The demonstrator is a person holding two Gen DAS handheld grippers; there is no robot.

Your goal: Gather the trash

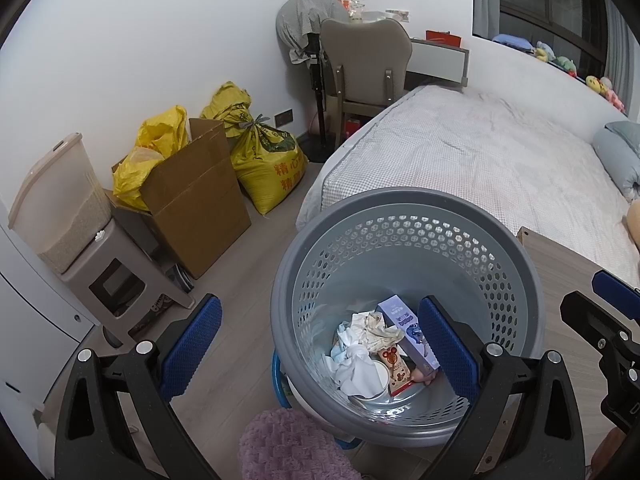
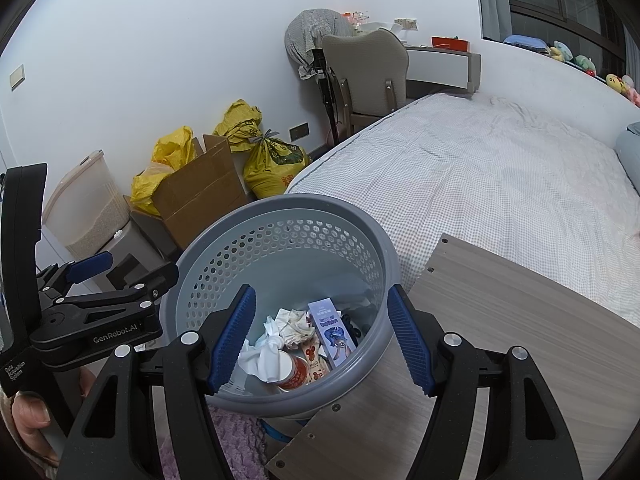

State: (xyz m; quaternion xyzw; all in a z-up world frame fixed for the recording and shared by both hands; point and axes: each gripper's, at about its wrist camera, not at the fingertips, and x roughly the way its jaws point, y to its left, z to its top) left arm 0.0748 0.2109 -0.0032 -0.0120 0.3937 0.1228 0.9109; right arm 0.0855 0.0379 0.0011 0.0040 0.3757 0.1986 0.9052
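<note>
A grey perforated basket [image 1: 400, 200] [image 2: 280, 204] stands below both grippers. In it lie crumpled white tissues [image 1: 356, 356] [image 2: 268, 344], a purple carton [image 1: 408, 332] [image 2: 332, 332], a red-printed packet [image 1: 394, 368] and a red-and-white cup [image 2: 294, 372]. My left gripper [image 1: 320, 344] hangs open over the basket's near left rim, with nothing between its blue pads [image 1: 192, 344]. My right gripper [image 2: 320, 340] is open above the basket's near side, empty too. Each gripper shows in the other's view: the right gripper [image 1: 592, 296] at the right edge, the left gripper [image 2: 140, 266] at the left, held by a hand [image 2: 28, 420].
A wooden board [image 2: 500, 320] lies right of the basket, with the bed [image 1: 500, 160] behind. A cardboard box [image 1: 192, 200], yellow sacks [image 1: 268, 160] and a grain dispenser [image 1: 60, 208] line the left wall. A chair [image 1: 364, 60] stands at the back. A purple fluffy cloth [image 1: 288, 448] lies near.
</note>
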